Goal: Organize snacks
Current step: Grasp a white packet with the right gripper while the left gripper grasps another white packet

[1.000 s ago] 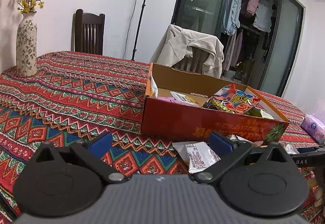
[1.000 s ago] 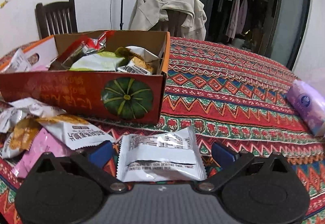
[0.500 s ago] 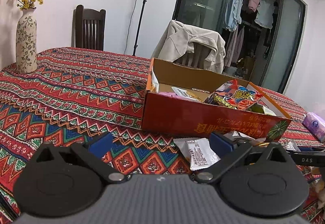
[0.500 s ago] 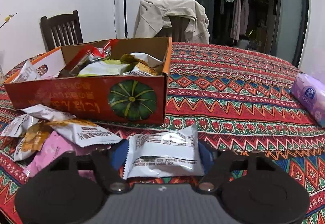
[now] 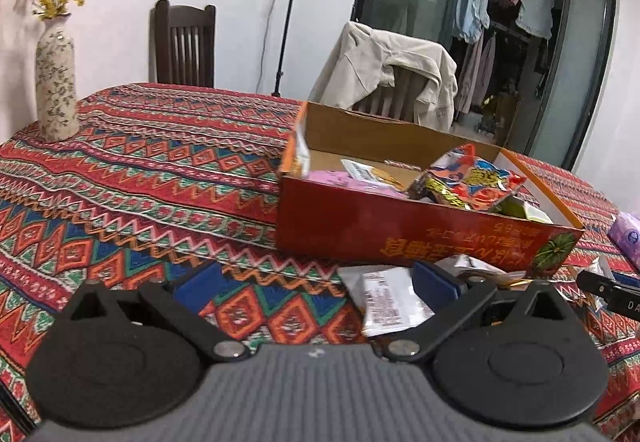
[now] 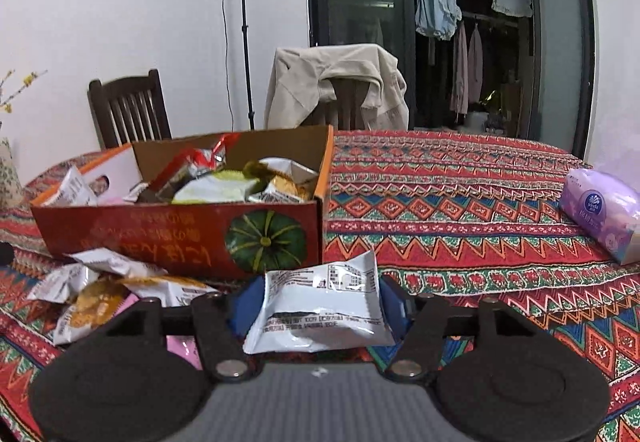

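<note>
- Right gripper [image 6: 322, 302]: a second ago its jaws stood wide apart around the white snack packet [image 6: 320, 308], which lay flat on the tablecloth [image 6: 460, 209]. Now both blue pads press on the packet's two sides, and the jaws are closing the last bit. The wrapper bulges between them.
- Packet position: it looks raised off the cloth, front edge tipped up, just in front of the pumpkin-printed corner of the red cardboard box [image 6: 180, 234]. Judged as a pick made.
- Left gripper [image 5: 316, 282]: jaws wide apart, nothing between them, as before. It hangs over the cloth near another white packet [image 5: 386, 300], short of the box front; little change in its view.
- Box contents: several snacks already inside. Loose packets [image 6: 100, 290] lie on the cloth at the box's left front corner.
- Meaning for task: one more packet is in hand and likely bound for the box. The loose pile remains to be sorted.
- Risk, judged: slick, puffy wrapper held by its sides could slip.
</note>
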Demonstrator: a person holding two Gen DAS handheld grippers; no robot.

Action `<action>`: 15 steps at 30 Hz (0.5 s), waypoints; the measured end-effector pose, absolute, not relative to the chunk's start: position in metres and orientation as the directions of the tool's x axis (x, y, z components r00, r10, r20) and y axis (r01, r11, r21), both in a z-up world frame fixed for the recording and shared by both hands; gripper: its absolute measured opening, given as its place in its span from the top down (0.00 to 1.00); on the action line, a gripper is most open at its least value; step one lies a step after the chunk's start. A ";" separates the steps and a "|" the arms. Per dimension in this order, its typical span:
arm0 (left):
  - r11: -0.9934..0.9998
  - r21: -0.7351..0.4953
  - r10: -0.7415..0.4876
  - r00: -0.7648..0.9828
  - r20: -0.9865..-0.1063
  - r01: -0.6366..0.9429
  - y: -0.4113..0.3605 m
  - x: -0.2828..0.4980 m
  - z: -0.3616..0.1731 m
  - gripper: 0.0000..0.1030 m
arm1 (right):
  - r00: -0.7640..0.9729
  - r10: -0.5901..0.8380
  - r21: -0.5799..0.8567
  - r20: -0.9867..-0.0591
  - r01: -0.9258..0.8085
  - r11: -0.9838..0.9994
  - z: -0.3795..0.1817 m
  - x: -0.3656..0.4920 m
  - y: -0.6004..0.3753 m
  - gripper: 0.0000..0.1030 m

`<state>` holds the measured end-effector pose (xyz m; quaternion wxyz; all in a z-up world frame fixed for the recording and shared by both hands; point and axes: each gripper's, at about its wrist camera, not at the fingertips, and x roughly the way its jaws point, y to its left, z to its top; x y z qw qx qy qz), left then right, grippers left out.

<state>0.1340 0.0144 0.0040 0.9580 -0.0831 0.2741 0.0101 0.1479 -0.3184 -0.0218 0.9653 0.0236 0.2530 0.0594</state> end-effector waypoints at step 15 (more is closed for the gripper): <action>0.994 0.008 0.088 0.759 -0.645 -0.108 -0.044 0.183 -0.018 0.03 | 0.888 0.160 0.097 -0.432 -0.131 0.987 -0.015 0.137 -0.319 0.38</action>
